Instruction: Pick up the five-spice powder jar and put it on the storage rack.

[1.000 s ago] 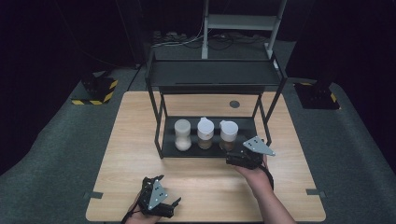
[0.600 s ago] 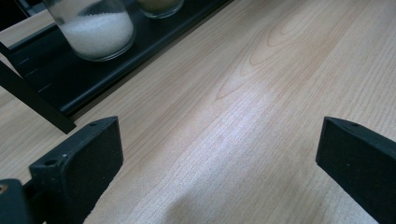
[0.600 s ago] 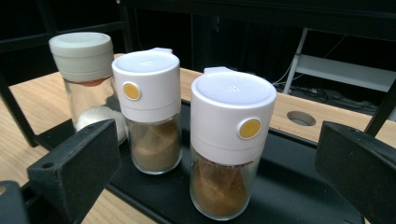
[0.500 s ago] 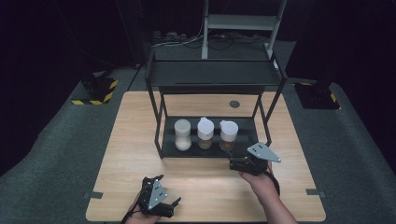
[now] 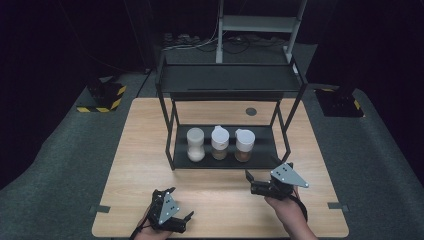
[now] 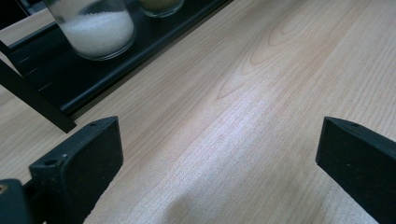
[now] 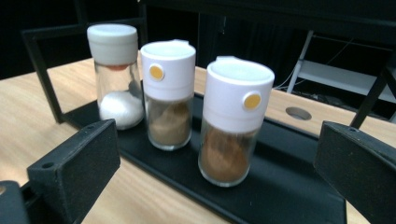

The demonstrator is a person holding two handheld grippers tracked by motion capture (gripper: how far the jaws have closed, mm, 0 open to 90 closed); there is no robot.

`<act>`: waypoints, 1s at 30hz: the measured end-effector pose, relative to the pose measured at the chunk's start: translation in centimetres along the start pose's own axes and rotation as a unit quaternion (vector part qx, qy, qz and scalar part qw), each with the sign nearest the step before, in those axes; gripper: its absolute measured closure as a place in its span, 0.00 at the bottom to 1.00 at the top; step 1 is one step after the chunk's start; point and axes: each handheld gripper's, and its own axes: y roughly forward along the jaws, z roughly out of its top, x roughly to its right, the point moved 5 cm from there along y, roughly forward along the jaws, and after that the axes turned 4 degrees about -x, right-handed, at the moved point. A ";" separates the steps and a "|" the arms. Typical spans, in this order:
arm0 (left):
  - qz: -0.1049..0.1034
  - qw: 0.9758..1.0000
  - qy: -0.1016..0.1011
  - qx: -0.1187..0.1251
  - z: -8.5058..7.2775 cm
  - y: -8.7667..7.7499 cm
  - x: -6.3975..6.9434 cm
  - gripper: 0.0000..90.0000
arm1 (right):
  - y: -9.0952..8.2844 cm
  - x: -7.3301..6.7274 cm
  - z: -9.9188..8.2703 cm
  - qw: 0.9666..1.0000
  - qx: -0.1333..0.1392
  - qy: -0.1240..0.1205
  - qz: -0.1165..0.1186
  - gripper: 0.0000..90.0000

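I am resting the left gripper (image 5: 176,222) wide open and empty on the table (image 5: 135,165) as a reserve, while the right gripper (image 5: 255,184), jaws fully spread and holding nothing, is facing the nearest brown spice jar (image 7: 231,121) standing on the rack's lower shelf (image 5: 262,147) for approach.

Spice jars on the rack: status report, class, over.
Right gripper open, empty, facing the nearest brown spice jar. Left gripper open, over bare table. Three jars upright on the rack's lower shelf. Nothing between jaws and jar.
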 end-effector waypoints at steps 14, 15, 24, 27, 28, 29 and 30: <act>0.001 1.000 0.003 -0.002 0.0 0.0 0.0 0.01 | -2.6 -0.3 -3.5 0.999 -0.025 -0.020 -0.007 0.00; 0.001 1.000 0.003 -0.002 0.0 0.0 0.0 0.01 | -2.8 -0.3 -3.8 0.999 -0.027 -0.021 -0.008 0.00; 0.002 1.000 0.003 -0.003 0.0 0.0 0.1 0.01 | -3.7 0.3 -6.6 0.998 -0.059 -0.022 -0.014 0.00; 0.003 1.000 0.006 -0.003 0.0 0.1 0.1 0.01 | -3.7 0.5 -7.5 0.997 -0.073 -0.030 -0.019 0.00; 0.003 1.000 0.006 -0.003 0.0 0.1 0.1 0.01 | -3.7 0.5 -7.5 0.997 -0.073 -0.030 -0.019 0.00; 0.003 1.000 0.006 -0.003 0.0 0.1 0.1 0.01 | -3.8 0.6 -8.1 0.996 -0.081 -0.036 -0.023 0.00; 0.003 1.000 0.006 -0.003 0.0 0.1 0.1 0.01 | -3.8 0.7 -8.3 0.995 -0.083 -0.038 -0.024 0.00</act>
